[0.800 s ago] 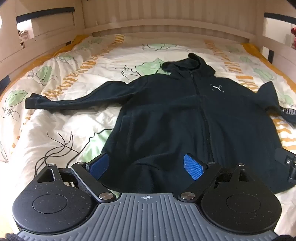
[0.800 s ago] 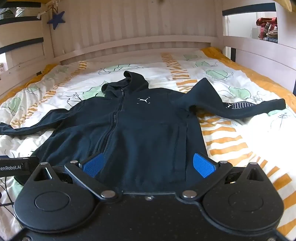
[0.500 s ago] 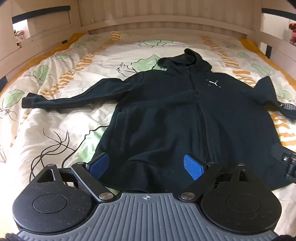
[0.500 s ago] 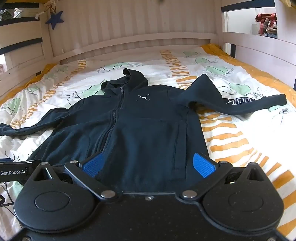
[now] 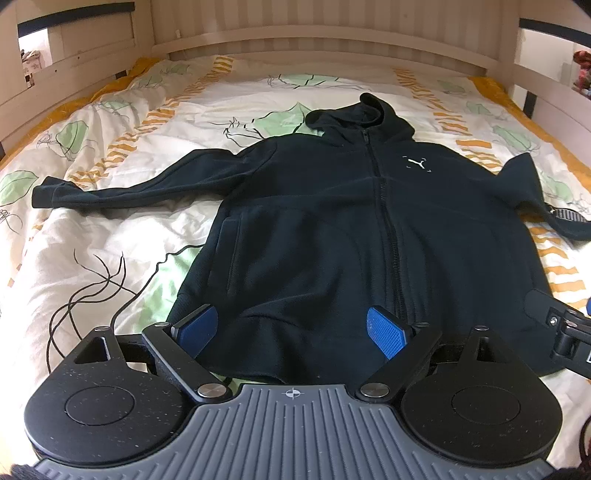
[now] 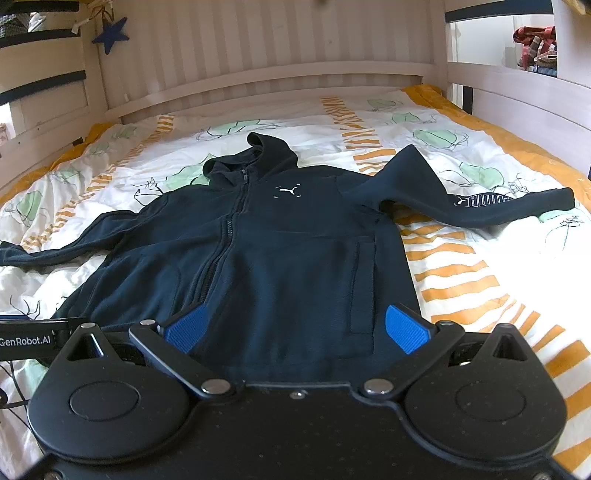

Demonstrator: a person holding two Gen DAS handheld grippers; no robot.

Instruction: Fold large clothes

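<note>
A dark navy zip hoodie (image 5: 332, 229) lies flat and face up on the bed, hood at the far end, both sleeves spread out to the sides. It also shows in the right wrist view (image 6: 288, 251). My left gripper (image 5: 291, 328) is open and empty, held just above the hem on the hoodie's left half. My right gripper (image 6: 295, 328) is open and empty, above the hem on the right half. The right gripper's body shows at the right edge of the left wrist view (image 5: 557, 328). The right sleeve (image 6: 472, 203) is bent and carries white lettering.
The bed has a white quilt (image 5: 110, 236) with green leaves and orange stripes. Pale wooden rails and a slatted headboard (image 6: 258, 62) enclose the bed on three sides. A blue star (image 6: 110, 35) hangs at the back left.
Both grippers have drawn back slightly and tilted up, so the hoodie sits lower and farther in both views. Both grippers stay open.
</note>
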